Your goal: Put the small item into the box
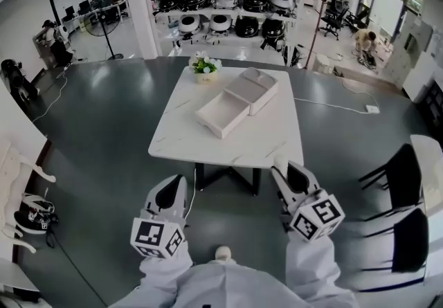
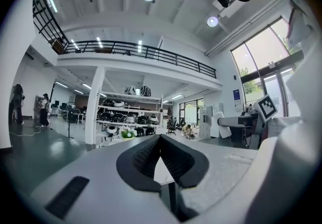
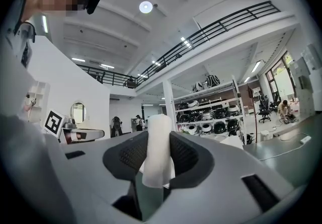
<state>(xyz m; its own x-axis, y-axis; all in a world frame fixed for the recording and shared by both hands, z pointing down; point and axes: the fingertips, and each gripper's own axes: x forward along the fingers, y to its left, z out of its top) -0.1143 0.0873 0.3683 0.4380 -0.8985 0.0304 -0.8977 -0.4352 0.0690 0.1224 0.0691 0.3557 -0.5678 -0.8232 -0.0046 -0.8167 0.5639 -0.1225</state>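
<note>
- The white table stands well ahead of you, and both grippers hang over the dark floor short of its near edge. Step in until the whole top is within reach before you extend an arm.
- The white box lies mid-table with its open tray pulled out toward you and to the left. That open tray is your target, so come at it from the near side and from above rather than across the closed sleeve.
- The flower pot sits at the far edge, just beyond the box. Take a path that stays clear of it.
- Your right gripper pinches the small item between its pads. Carry it level and don't squeeze harder, since the piece looks soft and could buckle.
- Your left gripper has its jaws pressed together on nothing. It could steady the box if the tray looks likely to slide.
- The small item, a pale cylinder, stands upright between the right jaws with its top poking above them. Lower it until it is inside the tray walls, then let go.
</note>
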